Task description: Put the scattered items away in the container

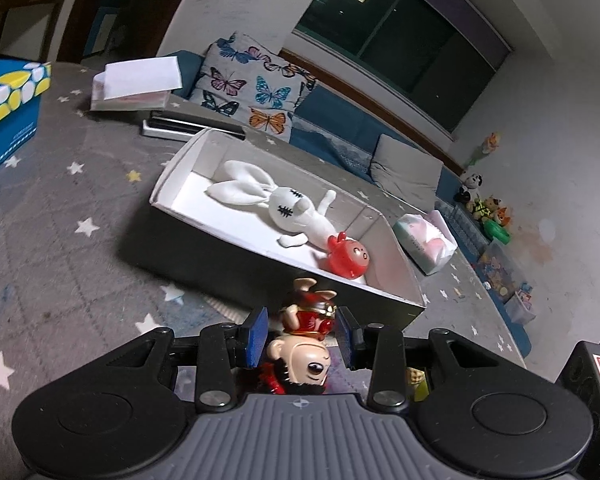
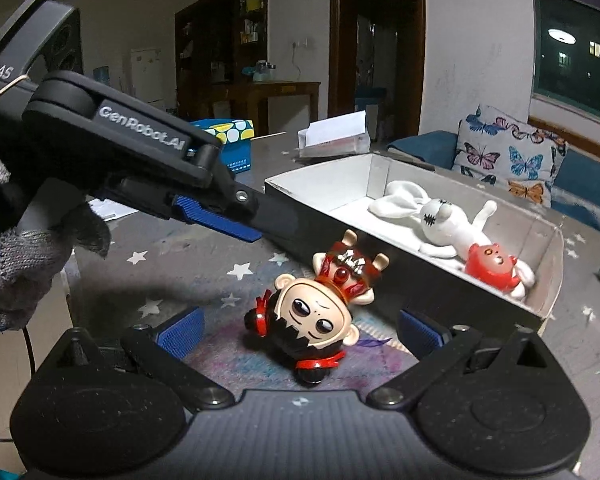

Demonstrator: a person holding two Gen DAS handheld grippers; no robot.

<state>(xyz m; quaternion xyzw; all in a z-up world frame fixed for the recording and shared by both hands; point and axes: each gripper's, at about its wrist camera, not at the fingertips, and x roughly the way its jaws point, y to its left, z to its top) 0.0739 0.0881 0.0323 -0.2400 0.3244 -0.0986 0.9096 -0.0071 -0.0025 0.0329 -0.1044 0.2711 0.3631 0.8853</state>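
Gloved hand (image 2: 24,264) angles left claw (image 1: 302,336) downward, open astride the figurine (image 1: 304,344); right claw (image 2: 300,330) gapes wide.

Glossy plastic figurine (image 2: 312,312); matt cardboard box (image 2: 548,272).

Both fisheye views are dim, lit by indoor artificial light at night. A round ceiling lamp reflects as a bright spot in the dark window (image 1: 400,40), seen again in the right wrist view. Colours look muted and slightly grainy. Straight lines bow strongly toward the edges, and the corners fall to black. The white box (image 1: 188,152) is the brightest area. A soft shadow lies under the toy figure (image 2: 312,320). Distant doorways stay murky.
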